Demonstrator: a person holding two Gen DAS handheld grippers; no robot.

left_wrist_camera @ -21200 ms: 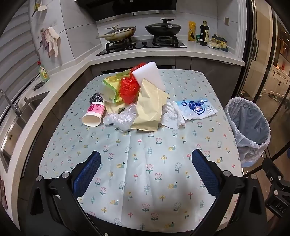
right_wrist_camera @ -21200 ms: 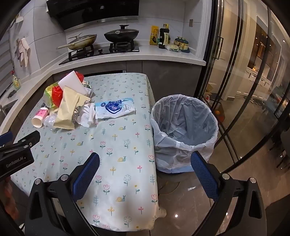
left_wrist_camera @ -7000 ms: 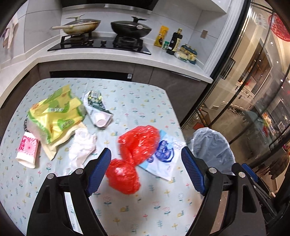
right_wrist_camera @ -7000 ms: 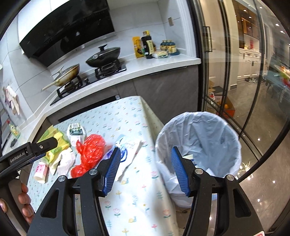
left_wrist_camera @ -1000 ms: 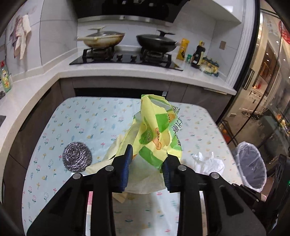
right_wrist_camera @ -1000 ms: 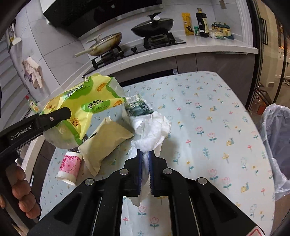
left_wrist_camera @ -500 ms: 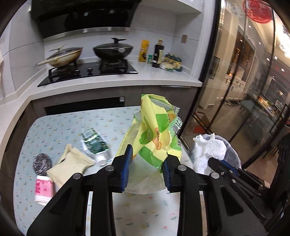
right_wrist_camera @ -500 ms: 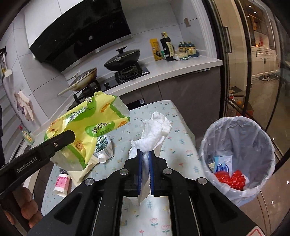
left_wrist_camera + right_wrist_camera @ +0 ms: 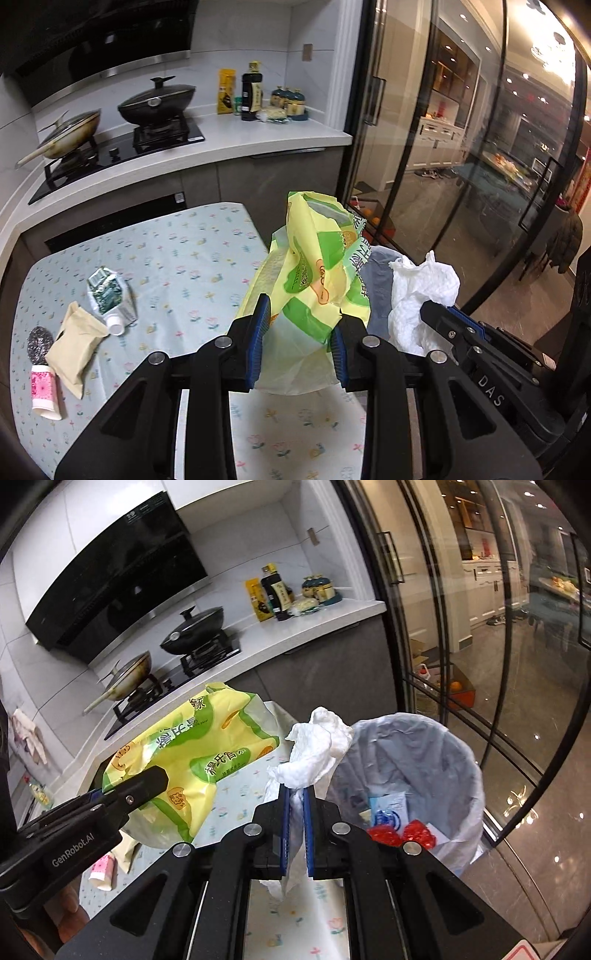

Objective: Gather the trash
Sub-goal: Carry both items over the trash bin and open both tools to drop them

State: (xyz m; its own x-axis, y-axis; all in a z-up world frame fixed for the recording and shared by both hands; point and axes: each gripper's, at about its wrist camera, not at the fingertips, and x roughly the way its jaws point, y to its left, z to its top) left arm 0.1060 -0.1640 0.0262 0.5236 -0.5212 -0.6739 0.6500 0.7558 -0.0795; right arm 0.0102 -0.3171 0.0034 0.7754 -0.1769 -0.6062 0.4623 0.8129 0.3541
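There are two grippers [image 9: 297,338] [image 9: 294,818], one yellow-green bag [image 9: 317,280], one white tissue [image 9: 317,747], one bin [image 9: 461,760], two pans [image 9: 157,101], one steel scourer [image 9: 38,341], one pink cup [image 9: 43,387], one tan packet [image 9: 75,347] and one green pouch [image 9: 109,295].

Both wrist cameras are looking forward from above the table [image 9: 192,258] edge, sharing the stove [image 9: 207,653] and trash bin [image 9: 417,760].

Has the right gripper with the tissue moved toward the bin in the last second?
Yes. The right gripper, shut on the white tissue, swung from over the table's middle to its right edge, beside the lined trash bin.
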